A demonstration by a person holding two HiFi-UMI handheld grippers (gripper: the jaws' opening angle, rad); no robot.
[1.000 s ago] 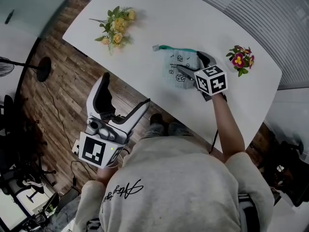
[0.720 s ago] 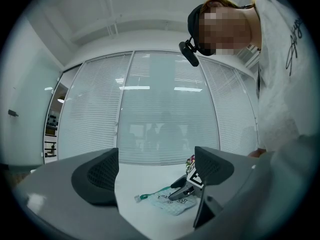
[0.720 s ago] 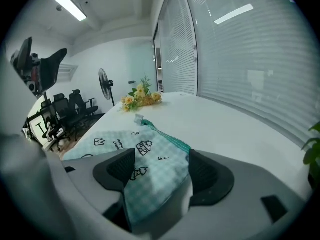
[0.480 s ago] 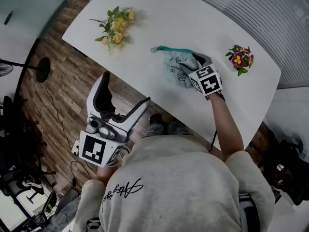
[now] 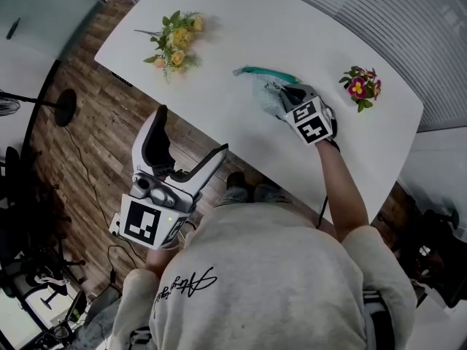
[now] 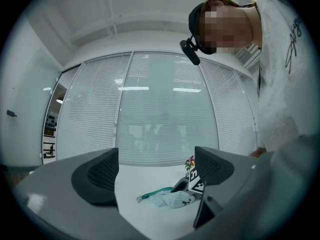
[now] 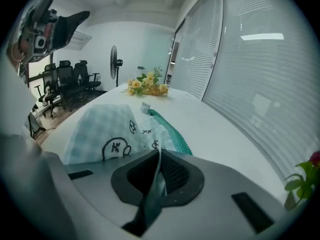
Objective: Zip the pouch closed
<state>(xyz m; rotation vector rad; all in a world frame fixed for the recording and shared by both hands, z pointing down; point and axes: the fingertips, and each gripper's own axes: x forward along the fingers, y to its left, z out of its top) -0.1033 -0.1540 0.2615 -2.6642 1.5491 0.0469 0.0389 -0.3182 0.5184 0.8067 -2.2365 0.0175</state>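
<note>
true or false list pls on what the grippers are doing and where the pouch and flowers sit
1. The right gripper is shut on the pouch. True: its jaws have just closed, with the fabric pinched between them.
2. The left gripper holds the pouch too. False: it is open and empty, off the edge of the table.
3. The yellow flowers lie on the table. True.
4. The pink flowers rest on the pouch. False: they lie apart from it.
</note>
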